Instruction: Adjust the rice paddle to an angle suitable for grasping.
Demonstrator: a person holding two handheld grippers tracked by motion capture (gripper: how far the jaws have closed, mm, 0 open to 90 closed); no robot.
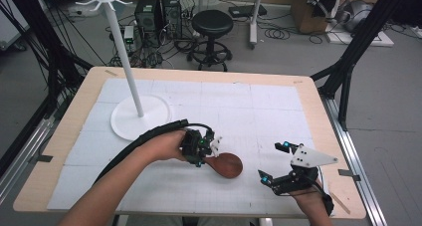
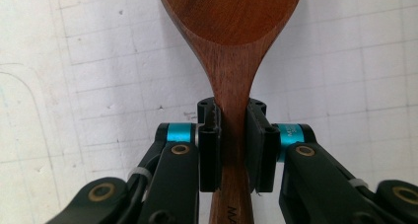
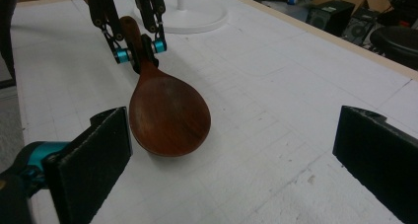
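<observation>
High view looks down toward 12 o'clock; both gripper views sit close, sharing the wooden spoon [image 1: 226, 164] [image 2: 231, 46] [image 3: 167, 113].

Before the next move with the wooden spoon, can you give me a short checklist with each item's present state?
1. Left gripper clamped on wooden spoon neck: ok.
2. Spoon centred between the pads, not skewed: ok.
3. Right gripper jaws open, nothing between them: ok.
4. Spoon bowl lifted off the table: cannot tell.
5. White rack stand apart from both grippers: ok.

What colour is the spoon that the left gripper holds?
The spoon is dark reddish-brown wood; the left gripper view shows it best.
</observation>
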